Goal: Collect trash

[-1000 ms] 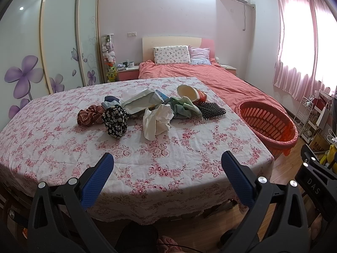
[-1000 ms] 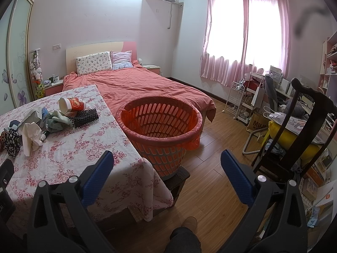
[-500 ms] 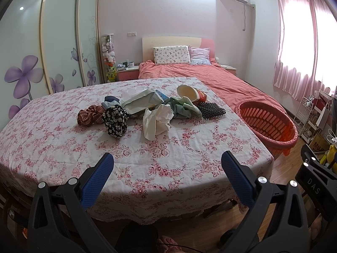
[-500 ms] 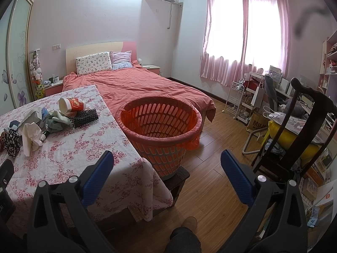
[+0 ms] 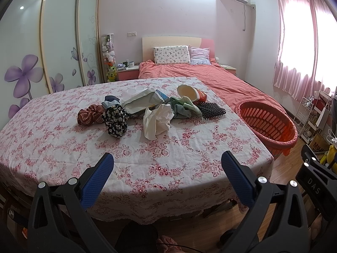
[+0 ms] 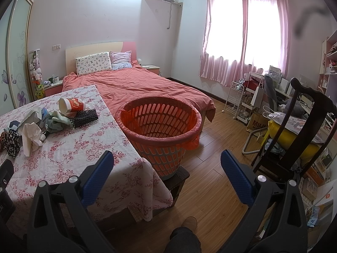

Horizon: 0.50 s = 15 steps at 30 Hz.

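Floral cloth is covering the table I'm facing. I'm holding my left gripper over its near edge, jaws spread wide and gripping nothing; my right gripper is hovering off the table's right edge above the wood floor, equally wide and empty. Further in, toward the far edge, trash is lying clustered: a crumpled white tissue, a black floral scrunchie, a tipped paper cup. An orange basket is sitting just beside the right edge.
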### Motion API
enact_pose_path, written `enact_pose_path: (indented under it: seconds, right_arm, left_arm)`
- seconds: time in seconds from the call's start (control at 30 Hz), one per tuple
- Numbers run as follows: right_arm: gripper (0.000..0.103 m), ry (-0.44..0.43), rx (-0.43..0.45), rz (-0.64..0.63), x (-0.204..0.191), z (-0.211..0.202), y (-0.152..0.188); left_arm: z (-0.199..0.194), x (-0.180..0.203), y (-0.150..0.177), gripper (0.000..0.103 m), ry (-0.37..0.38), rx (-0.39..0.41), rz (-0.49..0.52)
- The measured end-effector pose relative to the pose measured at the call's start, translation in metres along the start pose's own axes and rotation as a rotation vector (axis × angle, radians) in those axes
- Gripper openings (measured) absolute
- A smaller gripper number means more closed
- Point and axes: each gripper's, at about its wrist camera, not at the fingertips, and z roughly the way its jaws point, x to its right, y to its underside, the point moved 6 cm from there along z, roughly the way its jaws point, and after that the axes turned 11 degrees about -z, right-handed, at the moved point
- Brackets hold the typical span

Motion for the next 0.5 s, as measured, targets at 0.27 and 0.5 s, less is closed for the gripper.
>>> enact_pose_path:
  seconds: [0.27,0.5]
  right_arm:
    - [0.099,-0.053,0.008,-0.002,-0.012,0.002,-0.006]
    - [0.099,-0.202,0.028,-0.03,-0.057,0.008,-0.024]
  left_arm:
    - [0.008,-0.017,-0.005,0.101,-0.038,0.001,-0.029]
    - [0.021,-0.061,-0.016,0.101,-0.09,-0.011,-0.115]
